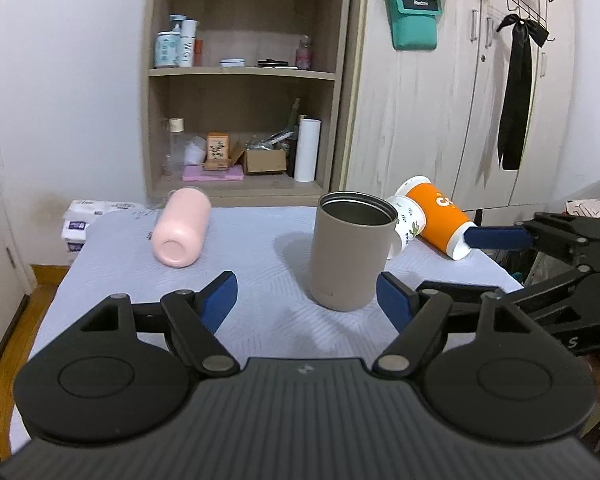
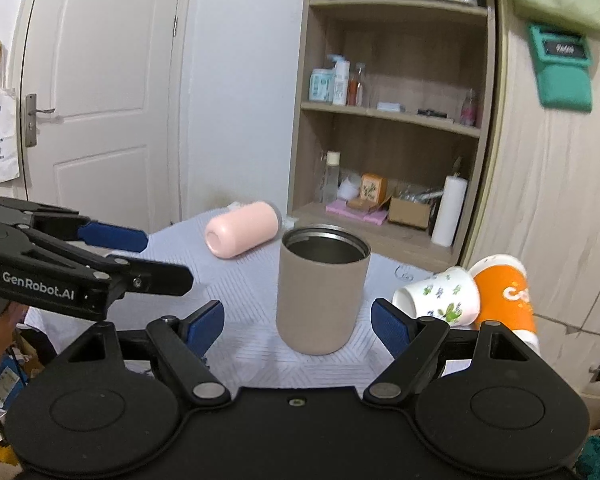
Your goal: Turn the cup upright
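A beige metal-lined cup (image 1: 350, 248) (image 2: 322, 290) stands upright, mouth up, in the middle of the pale cloth-covered table (image 1: 260, 320). A pink cup (image 1: 182, 229) (image 2: 242, 230) lies on its side at the back left. A white floral cup (image 1: 408, 224) (image 2: 440, 298) and an orange paper cup (image 1: 436, 216) (image 2: 506, 296) lie on their sides at the right. My left gripper (image 1: 307, 300) is open and empty just before the beige cup. My right gripper (image 2: 298, 326) is open and empty, also just before it.
A wooden shelf unit (image 1: 244, 80) with bottles, boxes and a paper roll stands behind the table. A wardrobe (image 1: 440, 100) is at the right, a white door (image 2: 96, 92) at the left. Tissue packs (image 1: 84, 220) sit past the table's left edge.
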{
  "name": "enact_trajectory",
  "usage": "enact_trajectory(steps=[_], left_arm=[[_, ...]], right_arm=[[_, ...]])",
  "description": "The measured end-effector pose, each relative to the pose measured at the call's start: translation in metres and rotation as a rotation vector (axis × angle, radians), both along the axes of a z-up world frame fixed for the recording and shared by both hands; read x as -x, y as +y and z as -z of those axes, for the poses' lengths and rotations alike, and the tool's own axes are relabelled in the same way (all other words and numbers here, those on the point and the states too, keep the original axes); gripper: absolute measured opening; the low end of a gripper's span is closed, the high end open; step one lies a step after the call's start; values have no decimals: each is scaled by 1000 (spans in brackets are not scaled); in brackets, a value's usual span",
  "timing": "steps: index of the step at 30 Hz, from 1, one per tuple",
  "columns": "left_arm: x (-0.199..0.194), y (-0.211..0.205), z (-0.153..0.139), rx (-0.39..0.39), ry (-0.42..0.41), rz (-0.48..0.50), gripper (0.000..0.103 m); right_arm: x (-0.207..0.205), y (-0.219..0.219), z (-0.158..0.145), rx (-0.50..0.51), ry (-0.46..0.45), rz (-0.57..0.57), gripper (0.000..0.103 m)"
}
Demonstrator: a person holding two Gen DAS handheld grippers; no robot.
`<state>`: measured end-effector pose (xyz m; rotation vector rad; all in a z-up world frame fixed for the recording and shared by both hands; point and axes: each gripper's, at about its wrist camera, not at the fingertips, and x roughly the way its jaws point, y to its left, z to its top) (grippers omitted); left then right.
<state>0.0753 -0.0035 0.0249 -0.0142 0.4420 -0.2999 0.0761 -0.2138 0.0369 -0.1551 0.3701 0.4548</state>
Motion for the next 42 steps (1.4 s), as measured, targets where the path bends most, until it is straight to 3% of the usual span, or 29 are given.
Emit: enact_trajectory(steps=[14,20,28,42], left_arm=[[41,23,-15,65,-10,-128,81],[51,16,-22,3,-53,-187,84],[57,3,-21,26,-87,-174,91],[47,8,-10,-29,-76,-243,103]], right_arm=[[47,5,-19,-1,-95,114,85],[56,0,-22,-63,-104,184,85],[60,-4,-23,-90,-135,267,85],[58,-15,-14,-105,-88,279,90]])
